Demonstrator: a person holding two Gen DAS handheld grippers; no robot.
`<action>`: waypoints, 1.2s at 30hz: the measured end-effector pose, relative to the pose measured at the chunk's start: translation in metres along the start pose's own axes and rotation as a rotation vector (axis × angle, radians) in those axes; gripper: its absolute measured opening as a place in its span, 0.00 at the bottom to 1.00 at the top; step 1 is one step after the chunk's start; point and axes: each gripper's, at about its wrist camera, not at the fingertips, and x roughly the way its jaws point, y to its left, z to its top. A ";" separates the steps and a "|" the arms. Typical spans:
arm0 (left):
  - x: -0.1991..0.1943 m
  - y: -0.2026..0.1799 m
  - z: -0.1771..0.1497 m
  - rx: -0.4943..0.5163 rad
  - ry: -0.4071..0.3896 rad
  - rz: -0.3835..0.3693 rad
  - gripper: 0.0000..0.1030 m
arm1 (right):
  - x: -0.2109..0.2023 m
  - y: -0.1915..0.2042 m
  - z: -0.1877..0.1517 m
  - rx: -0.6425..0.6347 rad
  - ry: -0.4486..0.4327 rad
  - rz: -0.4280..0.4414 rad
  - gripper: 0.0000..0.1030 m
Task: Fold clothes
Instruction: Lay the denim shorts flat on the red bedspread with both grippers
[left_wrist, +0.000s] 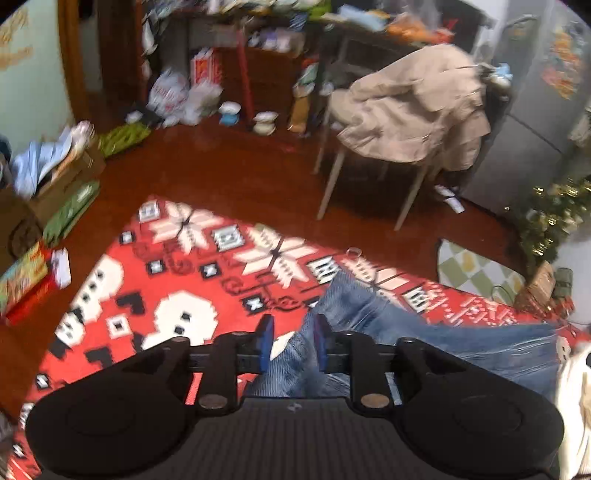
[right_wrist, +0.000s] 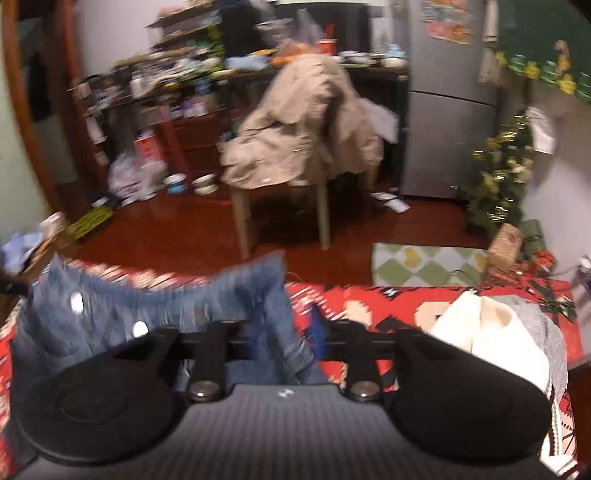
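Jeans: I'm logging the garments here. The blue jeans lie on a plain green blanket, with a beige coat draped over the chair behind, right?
Not quite. The blanket under the jeans is red with white and black patterns, as the left wrist view shows. The beige coat does drape the chair.

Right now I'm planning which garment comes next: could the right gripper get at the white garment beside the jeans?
Probably yes: the white garment lies uncovered on the red blanket, but the right gripper seems occupied with the jeans.
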 end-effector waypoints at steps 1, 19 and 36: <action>0.005 0.002 -0.002 -0.004 0.012 0.000 0.24 | 0.008 0.000 0.000 0.002 0.014 -0.012 0.37; -0.084 0.050 -0.141 -0.017 0.063 -0.234 0.32 | -0.101 0.023 -0.095 -0.011 0.086 0.184 0.45; -0.152 -0.025 -0.324 0.066 -0.234 -0.285 0.53 | -0.220 0.107 -0.283 0.072 -0.048 0.171 0.51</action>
